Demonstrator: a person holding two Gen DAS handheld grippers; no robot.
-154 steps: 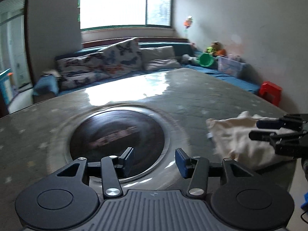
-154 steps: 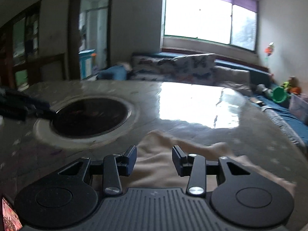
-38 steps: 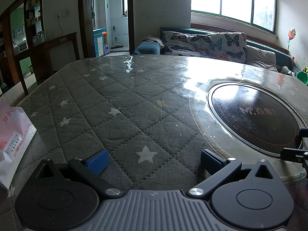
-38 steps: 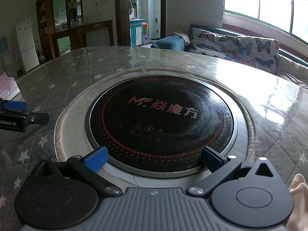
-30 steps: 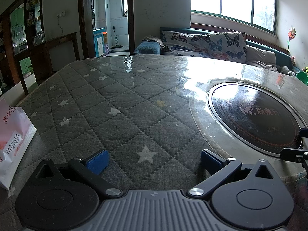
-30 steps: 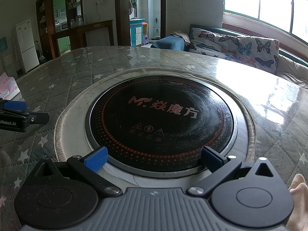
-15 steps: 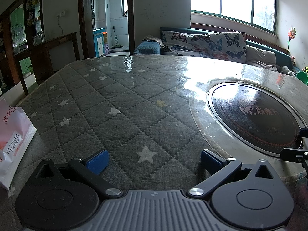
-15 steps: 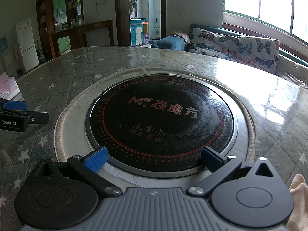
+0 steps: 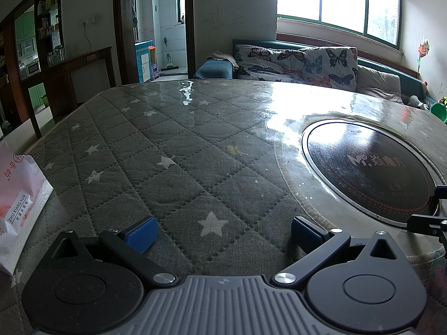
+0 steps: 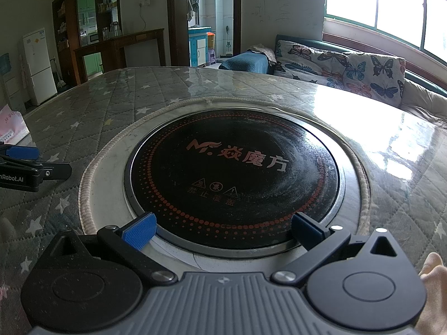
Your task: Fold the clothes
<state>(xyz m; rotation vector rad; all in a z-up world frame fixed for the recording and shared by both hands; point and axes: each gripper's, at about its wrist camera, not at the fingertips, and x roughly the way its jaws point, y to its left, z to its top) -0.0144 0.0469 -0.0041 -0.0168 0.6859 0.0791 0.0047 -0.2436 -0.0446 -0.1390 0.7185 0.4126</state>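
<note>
My left gripper (image 9: 223, 230) is open and empty, low over the grey quilted star-pattern table cover (image 9: 173, 150). Over the near rim of the round black cooktop (image 10: 234, 178) set in the table, my right gripper (image 10: 223, 229) is open too, with nothing between its blue-padded fingers. A small piece of cream cloth (image 10: 433, 293) shows at the bottom right edge of the right wrist view, beside the gripper body; most of it is out of sight. The left gripper (image 10: 30, 167) appears at the left edge of the right wrist view, the right gripper's fingertips (image 9: 430, 212) at the right edge of the left wrist view.
A white and pink paper bag (image 9: 19, 209) stands at the table's left edge. Behind the table are a sofa with butterfly cushions (image 9: 301, 61), a doorway (image 9: 159, 28), a dark wooden counter (image 10: 120, 47) and a white fridge (image 10: 37, 64).
About five seconds ago both grippers were nearly shut by the cream cloth; now they are open wide and point away from it. Nothing has moved over the last second.
</note>
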